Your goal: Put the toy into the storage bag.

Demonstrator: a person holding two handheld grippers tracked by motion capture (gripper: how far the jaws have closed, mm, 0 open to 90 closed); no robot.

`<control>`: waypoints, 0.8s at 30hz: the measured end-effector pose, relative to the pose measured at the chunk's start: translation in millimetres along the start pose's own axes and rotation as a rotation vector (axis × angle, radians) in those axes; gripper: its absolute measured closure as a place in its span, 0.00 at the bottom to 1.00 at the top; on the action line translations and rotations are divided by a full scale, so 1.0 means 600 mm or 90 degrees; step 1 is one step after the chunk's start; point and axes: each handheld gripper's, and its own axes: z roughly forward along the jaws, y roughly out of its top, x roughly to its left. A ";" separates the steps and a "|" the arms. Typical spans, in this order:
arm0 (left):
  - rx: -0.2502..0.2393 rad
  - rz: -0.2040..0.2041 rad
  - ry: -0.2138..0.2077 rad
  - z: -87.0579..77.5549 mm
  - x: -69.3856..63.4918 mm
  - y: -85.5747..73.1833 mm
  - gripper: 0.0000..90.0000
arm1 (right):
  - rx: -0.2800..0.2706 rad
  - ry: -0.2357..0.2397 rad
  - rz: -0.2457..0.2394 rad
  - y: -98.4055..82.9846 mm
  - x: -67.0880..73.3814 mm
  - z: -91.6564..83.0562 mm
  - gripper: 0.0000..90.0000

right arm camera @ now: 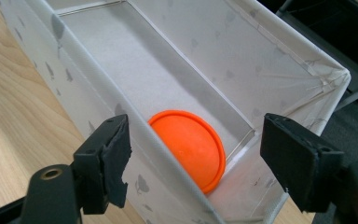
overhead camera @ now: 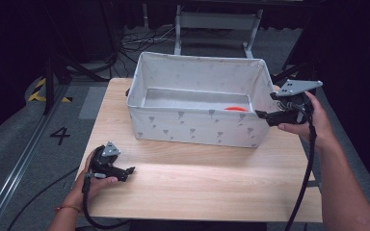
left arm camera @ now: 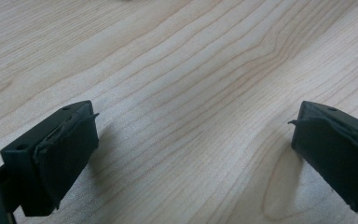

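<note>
A white fabric box (overhead camera: 195, 127) with a grey print stands at the back of the wooden table. An orange disc (right arm camera: 191, 151) lies on its floor in the near right corner, a sliver of the orange disc (overhead camera: 235, 109) peeking over the front wall. My right gripper (overhead camera: 262, 115) hovers beside the box's right end, open, nothing between its pads; my right gripper (right arm camera: 193, 161) looks down over the rim at the disc. My left gripper (overhead camera: 129, 172) rests on the table at front left, open. In its own view my left gripper (left arm camera: 193, 140) frames bare wood.
The wooden table (overhead camera: 197, 183) stretches between the box and the front edge. Dark stands, cables and a metal frame (overhead camera: 217, 21) lie on the floor behind. A yellow-black floor marking (overhead camera: 41, 91) is at left.
</note>
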 end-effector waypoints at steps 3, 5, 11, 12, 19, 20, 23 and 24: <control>0.000 0.000 0.000 0.000 0.000 0.000 0.01 | -0.003 -0.008 -0.007 -0.006 0.004 -0.006 0.27; 0.000 0.000 0.000 0.000 0.000 0.000 0.01 | -0.005 -0.015 -0.009 -0.011 0.006 -0.010 0.27; -0.002 0.002 0.003 0.000 0.000 0.000 0.01 | -0.020 -0.029 -0.012 -0.029 0.019 -0.033 0.26; -0.002 0.003 0.004 0.000 0.000 0.000 0.01 | -0.020 -0.034 -0.013 -0.031 0.021 -0.036 0.26; -0.002 0.002 0.004 0.000 0.000 0.000 0.01 | -0.014 -0.032 -0.016 -0.069 0.035 -0.048 0.26; -0.002 0.002 0.004 0.000 0.000 0.000 0.01 | -0.013 -0.031 -0.017 -0.073 0.036 -0.049 0.26; -0.002 0.001 0.003 0.000 0.000 0.000 0.01 | -0.005 -0.026 -0.014 -0.092 0.043 -0.050 0.26; -0.002 0.001 0.004 0.000 0.000 0.000 0.01 | -0.005 -0.026 -0.014 -0.092 0.043 -0.050 0.26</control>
